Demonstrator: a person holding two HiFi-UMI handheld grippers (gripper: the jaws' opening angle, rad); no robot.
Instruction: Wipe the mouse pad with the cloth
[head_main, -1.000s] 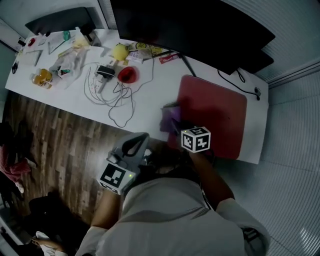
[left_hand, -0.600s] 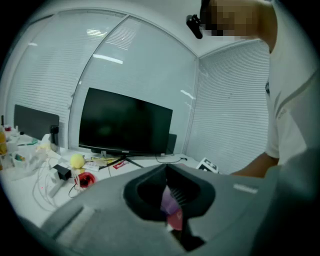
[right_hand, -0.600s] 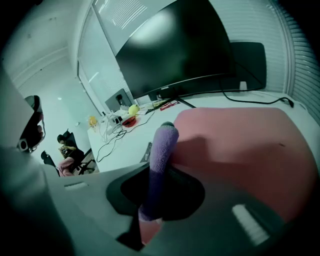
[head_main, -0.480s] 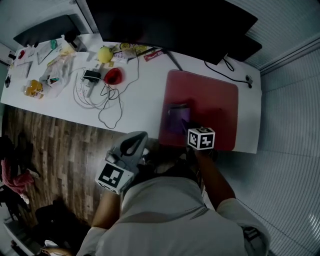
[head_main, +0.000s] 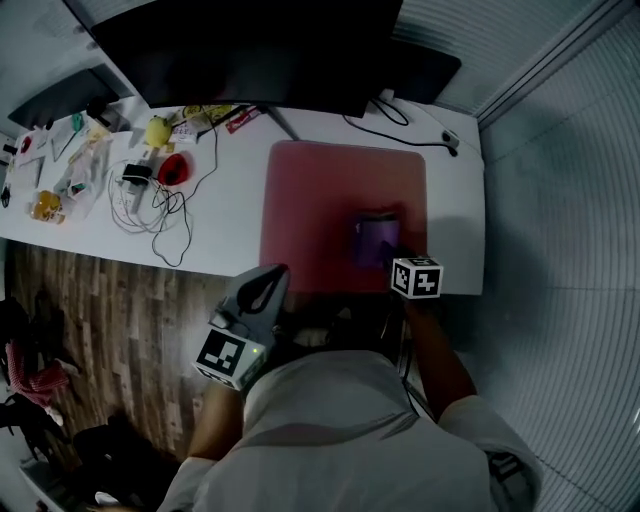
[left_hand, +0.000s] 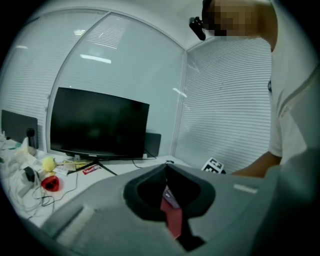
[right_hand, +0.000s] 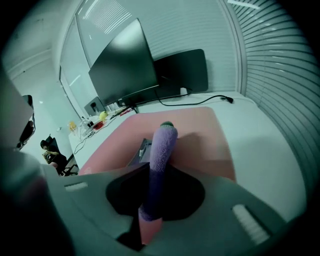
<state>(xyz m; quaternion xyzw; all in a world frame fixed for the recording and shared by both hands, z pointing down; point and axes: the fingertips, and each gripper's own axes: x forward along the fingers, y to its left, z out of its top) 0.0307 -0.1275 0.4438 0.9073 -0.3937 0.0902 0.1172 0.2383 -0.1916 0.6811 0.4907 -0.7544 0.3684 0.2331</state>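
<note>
Red mouse pad (right_hand: 200, 130): right gripper (right_hand: 152, 172) clamps cloth (right_hand: 164, 142).

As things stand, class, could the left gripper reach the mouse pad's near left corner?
Probably yes: the left gripper hangs just off the desk near that corner of the mouse pad, nothing between; the right gripper holds the cloth on its right side.

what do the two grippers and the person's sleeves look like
Both the left gripper and right gripper have grey moulded bodies with black padded jaw hollows. Each carries a white cube printed with black square markers. The person wears a light short-sleeved top.
</note>
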